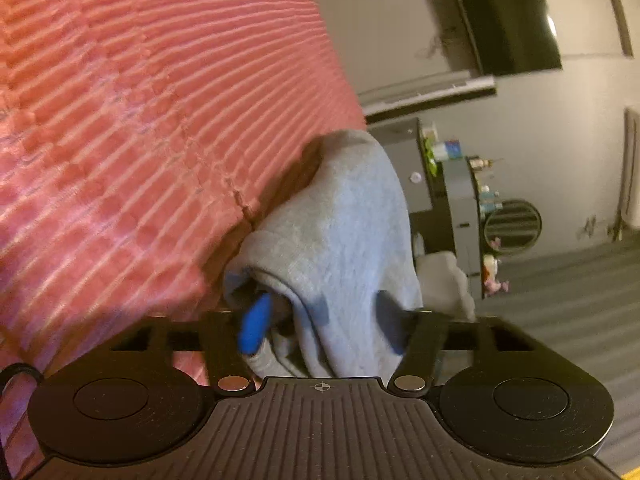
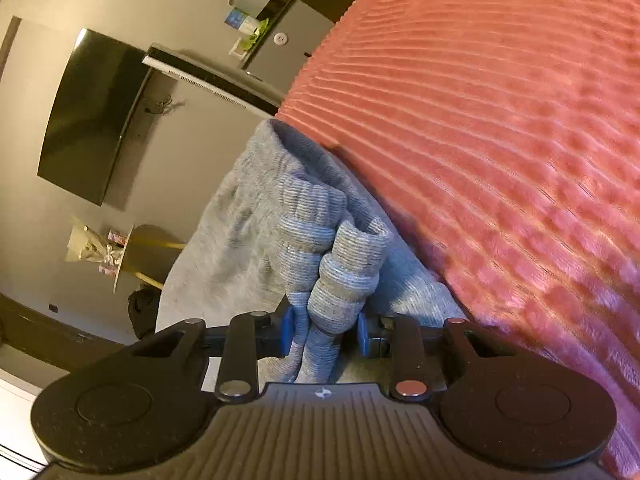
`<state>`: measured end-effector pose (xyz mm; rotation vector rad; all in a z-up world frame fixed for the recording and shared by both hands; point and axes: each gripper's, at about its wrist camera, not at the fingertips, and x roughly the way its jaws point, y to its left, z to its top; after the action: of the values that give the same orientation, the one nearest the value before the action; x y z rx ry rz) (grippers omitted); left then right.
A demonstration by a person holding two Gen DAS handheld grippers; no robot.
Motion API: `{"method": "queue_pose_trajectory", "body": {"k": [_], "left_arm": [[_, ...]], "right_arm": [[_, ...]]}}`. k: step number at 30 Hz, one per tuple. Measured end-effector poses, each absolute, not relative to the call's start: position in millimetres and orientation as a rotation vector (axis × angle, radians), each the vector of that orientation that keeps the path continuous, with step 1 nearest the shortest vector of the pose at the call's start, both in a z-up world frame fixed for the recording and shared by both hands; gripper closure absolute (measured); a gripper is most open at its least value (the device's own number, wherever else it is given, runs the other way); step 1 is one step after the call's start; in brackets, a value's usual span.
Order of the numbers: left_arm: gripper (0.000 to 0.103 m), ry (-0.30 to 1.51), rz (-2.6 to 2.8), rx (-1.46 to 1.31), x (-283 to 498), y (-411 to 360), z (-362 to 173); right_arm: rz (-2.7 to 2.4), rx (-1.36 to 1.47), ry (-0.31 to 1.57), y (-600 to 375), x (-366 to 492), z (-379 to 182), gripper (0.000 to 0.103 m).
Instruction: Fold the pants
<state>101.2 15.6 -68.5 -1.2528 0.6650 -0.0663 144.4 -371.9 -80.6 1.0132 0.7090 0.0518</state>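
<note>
The pants are light grey sweatpants. In the left wrist view they hang bunched against the edge of a pink ribbed bedspread. My left gripper is shut on a fold of the grey fabric; one blue fingertip shows, the other is under the cloth. In the right wrist view the ribbed waistband of the pants is bunched between the blue pads. My right gripper is shut on that waistband, beside the bedspread.
A dark TV hangs on a grey wall. A dark shelf unit holds small items. A grey ribbed floor or rug lies beyond the bed. A small round table stands near the wall.
</note>
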Motion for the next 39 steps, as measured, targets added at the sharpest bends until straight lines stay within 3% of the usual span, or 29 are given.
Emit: {"method": "queue_pose_trajectory", "body": {"k": [6,7,8,9,11,17,20,25,27,29,34,36,37,38,39], "left_arm": [[0.037,0.681,-0.008,-1.41,121.1,29.5,-86.3],[0.046,0.696,0.021,-1.428,124.4,30.6,-90.0],[0.062,0.694,0.034,-1.464,127.1,31.7,-93.7],[0.086,0.676,0.032,-1.489,129.7,32.4,-96.0],[0.088,0.638,0.03,-1.495,124.6,37.4,-96.5],[0.089,0.596,0.011,-1.386,87.9,40.5,-95.8],[0.09,0.666,0.131,-1.248,84.3,41.0,-102.0],[0.068,0.552,0.184,-1.176,74.7,54.6,-64.0],[0.04,0.503,0.168,-1.058,79.1,54.2,-34.7],[0.035,0.492,0.126,-0.934,97.5,47.2,-11.8],[0.035,0.537,0.03,-0.623,176.3,9.2,17.2],[0.041,0.586,0.011,-0.524,209.5,-7.8,20.0],[0.044,0.591,-0.003,-0.49,219.5,-12.8,20.3],[0.055,0.583,-0.003,-0.462,228.8,-18.2,19.3],[0.059,0.591,0.011,-0.414,240.1,-24.3,16.0]], "right_arm": [[0.07,1.148,0.668,-382.5,142.2,-93.8,0.063],[0.061,1.164,0.666,-384.0,142.5,-95.1,0.063],[0.056,1.159,0.669,-383.7,139.5,-97.8,0.064],[0.043,1.134,0.677,-383.4,142.0,-95.0,0.066],[0.011,1.047,0.694,-372.6,140.7,-83.8,0.074],[0.162,1.236,0.578,-380.7,112.6,-74.5,0.076],[0.024,1.009,0.73,-375.0,115.6,-85.7,0.074],[0.009,0.982,0.754,-376.4,116.6,-72.2,0.061],[-0.024,0.929,0.739,-378.6,109.6,-60.0,0.055],[-0.119,0.828,0.707,-375.3,101.8,-42.9,0.05],[-0.048,0.452,0.511,-330.3,116.2,0.2,0.049],[0.047,0.315,0.492,-308.6,137.4,3.5,0.054],[0.073,0.256,0.498,-299.7,150.1,4.0,0.063],[0.092,0.184,0.494,-290.2,164.4,4.1,0.069],[0.1,0.122,0.476,-283.8,174.3,3.0,0.069]]}}
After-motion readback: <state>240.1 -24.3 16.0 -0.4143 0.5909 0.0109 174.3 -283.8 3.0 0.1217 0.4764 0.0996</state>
